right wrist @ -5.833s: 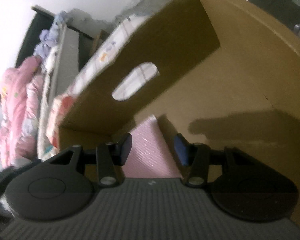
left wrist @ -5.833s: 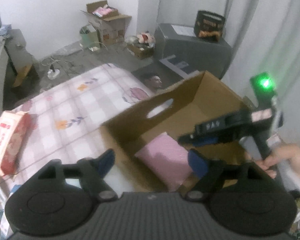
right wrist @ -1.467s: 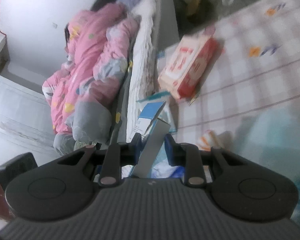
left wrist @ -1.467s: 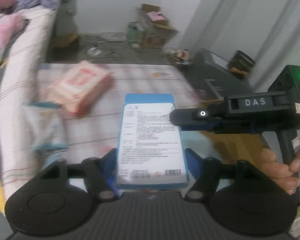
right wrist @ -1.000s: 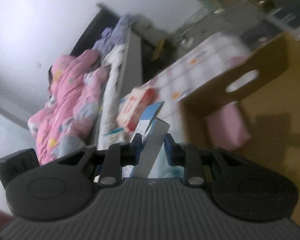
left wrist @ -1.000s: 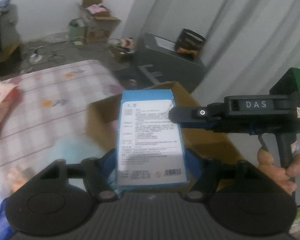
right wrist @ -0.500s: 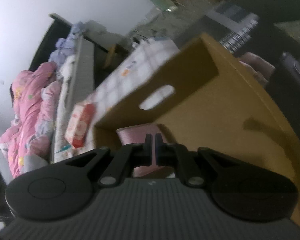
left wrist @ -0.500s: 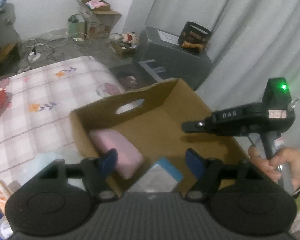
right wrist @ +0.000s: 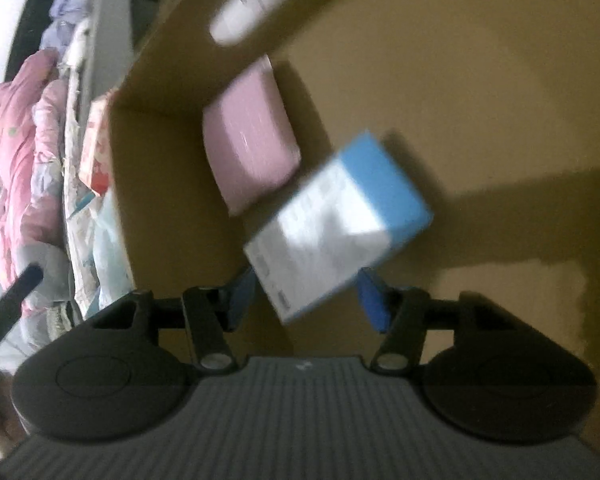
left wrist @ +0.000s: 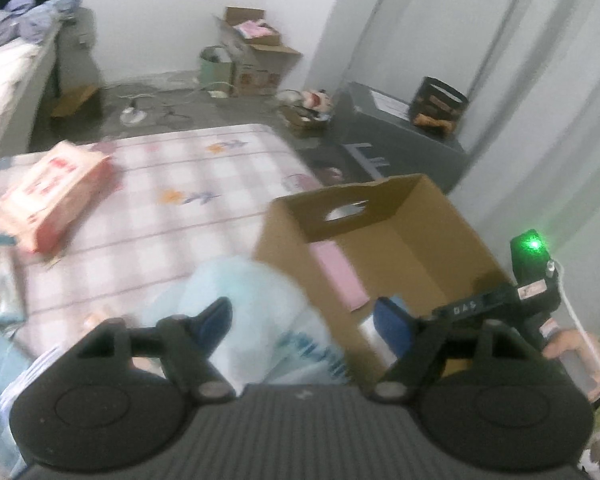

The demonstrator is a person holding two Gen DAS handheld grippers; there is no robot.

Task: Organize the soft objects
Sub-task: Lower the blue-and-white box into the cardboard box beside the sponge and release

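Both tongs stand apart with nothing pressed between their blue pads. Right tongs reach down into the cardboard box; their jaws have just been opening, and the blue-and-white packet lies tilted ahead of them and free of the pads, over the box floor with its printed white face up. Just beyond it a pink soft pack lies against the box's corner, below the oval hand-hole in the wall. Left tongs are spread wide — their jaws have also just been opening further — and hang over a pale blue plastic-wrapped bundle that sits on the checked sheet of the bed, hard against the near outer wall of the box; the bundle is blurred and the pads do not touch it. In the left wrist view the pink pack shows inside the box along its left wall, and the right tongs' black body with its green light reaches in over the right rim, held by a hand at the frame's edge. A red-and-white tissue pack lies well apart on the far left of the bed.
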